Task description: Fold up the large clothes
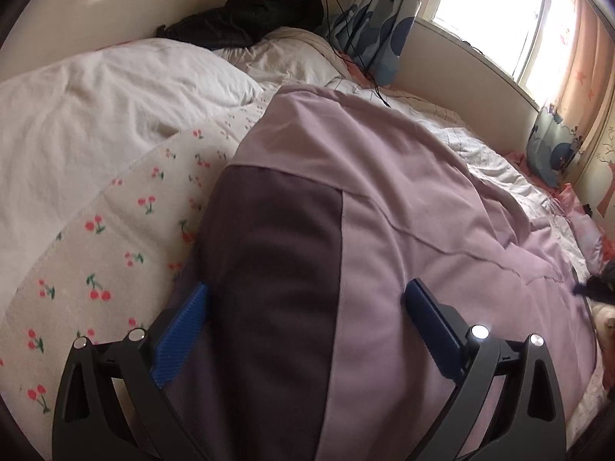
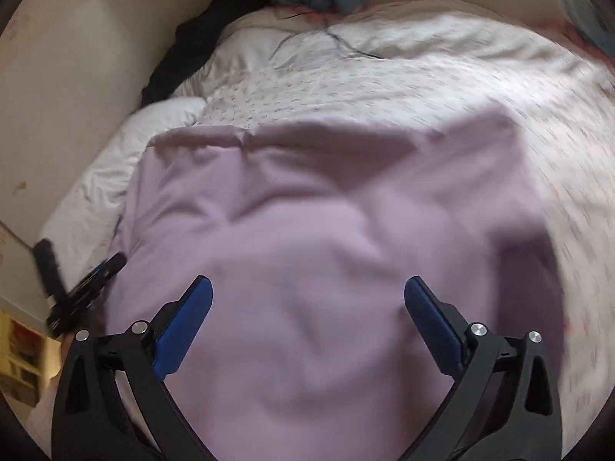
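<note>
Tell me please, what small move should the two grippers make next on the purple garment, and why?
Probably lower both and close on the near edge of the purple garment. The left gripper and the right gripper both have their jaws wide open, holding nothing. The garment lies spread on the bed, with wrinkles, so a fold likely begins with a grasp.

The bed (image 1: 127, 238) carries a lilac garment (image 1: 403, 199), white pillow (image 1: 115, 88) — and dark clothing (image 1: 246, 19).
</note>
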A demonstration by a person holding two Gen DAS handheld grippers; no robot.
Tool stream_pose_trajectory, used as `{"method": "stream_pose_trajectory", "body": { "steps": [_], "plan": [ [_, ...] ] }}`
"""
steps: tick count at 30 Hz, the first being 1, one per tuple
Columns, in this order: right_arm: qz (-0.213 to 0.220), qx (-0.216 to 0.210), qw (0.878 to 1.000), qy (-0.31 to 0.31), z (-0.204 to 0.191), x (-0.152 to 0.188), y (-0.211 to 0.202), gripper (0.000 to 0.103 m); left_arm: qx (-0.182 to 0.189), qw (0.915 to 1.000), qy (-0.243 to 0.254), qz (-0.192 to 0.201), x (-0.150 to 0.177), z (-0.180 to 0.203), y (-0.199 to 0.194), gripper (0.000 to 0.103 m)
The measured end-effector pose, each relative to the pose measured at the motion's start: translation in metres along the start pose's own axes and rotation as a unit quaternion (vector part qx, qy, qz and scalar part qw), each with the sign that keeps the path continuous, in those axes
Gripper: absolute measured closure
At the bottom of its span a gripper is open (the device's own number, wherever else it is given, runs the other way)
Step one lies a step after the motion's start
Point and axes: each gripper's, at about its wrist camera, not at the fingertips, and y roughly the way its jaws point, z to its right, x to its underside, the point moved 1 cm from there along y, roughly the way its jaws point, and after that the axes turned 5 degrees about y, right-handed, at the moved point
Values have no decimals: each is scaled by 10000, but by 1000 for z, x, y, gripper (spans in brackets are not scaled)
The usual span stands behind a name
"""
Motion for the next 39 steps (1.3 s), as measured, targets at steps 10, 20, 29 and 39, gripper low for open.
{"method": "stream_pose_trajectory", "body": {
  "steps": [10, 20, 29, 39],
  "plan": [
    [873, 884, 9880, 913, 81, 79, -96, 6, -419, 9970, -600, 237, -13, -23, -80, 7],
    [467, 62, 9951, 869, 69, 47, -69, 6, 970, 9903, -883, -452, -21, -31, -77, 7],
    [-210, -1220, 9623, 2422, 137, 97, -55, 6, 1981, 9442, -2410, -1059, 14, -107, -86, 7],
    [-545, -1294, 9514, 2742, 137, 99, -39, 6, 2535, 9232, -2410, -1593, 47, -68, -96, 7]
  ]
}}
